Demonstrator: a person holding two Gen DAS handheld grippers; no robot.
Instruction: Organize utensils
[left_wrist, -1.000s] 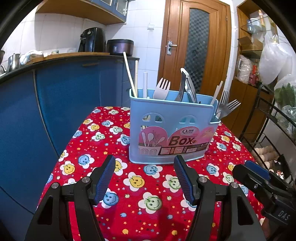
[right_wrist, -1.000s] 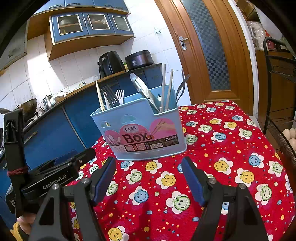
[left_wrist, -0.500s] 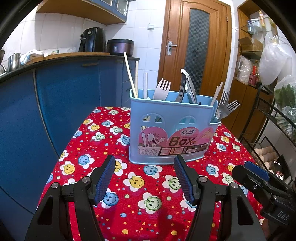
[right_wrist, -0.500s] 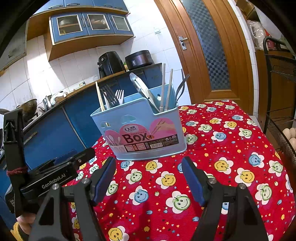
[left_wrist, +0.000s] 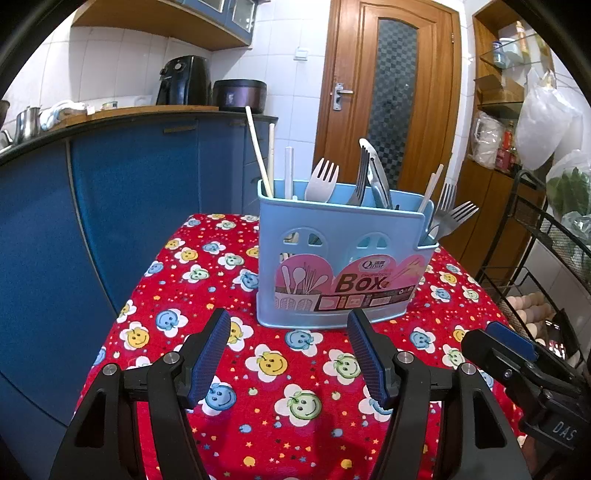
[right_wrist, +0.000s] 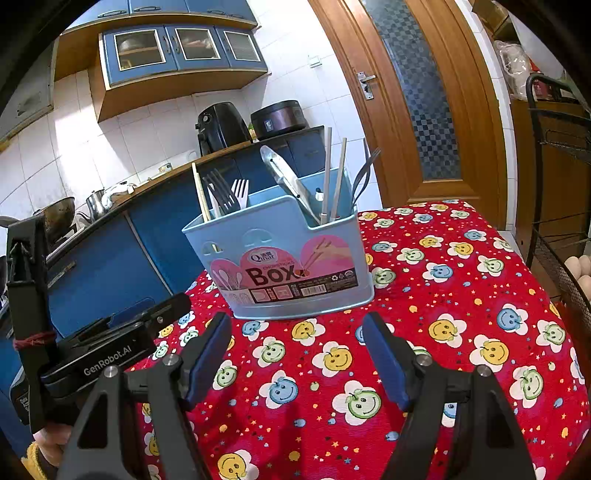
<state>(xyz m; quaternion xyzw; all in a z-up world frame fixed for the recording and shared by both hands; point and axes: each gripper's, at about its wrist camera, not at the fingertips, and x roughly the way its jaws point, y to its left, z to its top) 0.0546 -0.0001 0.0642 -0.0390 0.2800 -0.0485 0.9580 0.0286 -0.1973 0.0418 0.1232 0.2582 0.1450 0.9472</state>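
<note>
Blue plastic makes up the utensil box (left_wrist: 343, 266), and it stands upright on the table (left_wrist: 295, 373), which wears a red cloth with smiley flowers. Forks (left_wrist: 321, 181), chopsticks (left_wrist: 258, 151) and a pair of metal tongs (left_wrist: 376, 173) all stick up out of the box. Some lean one way, some the other. More forks (left_wrist: 452, 218) poke out at the far right end.

I see no loose utensils on the cloth around the box, so the tidying looks about done to me. Maybe a mixed compartment needs sorting, but I cannot tell.

Left hand-held gripper (left_wrist: 288, 350) hangs low, just in front of the box, spread wide with nothing in it. Right hand-held gripper (right_wrist: 295, 350) does the same, wide apart and bare, near the box but not touching it.
</note>
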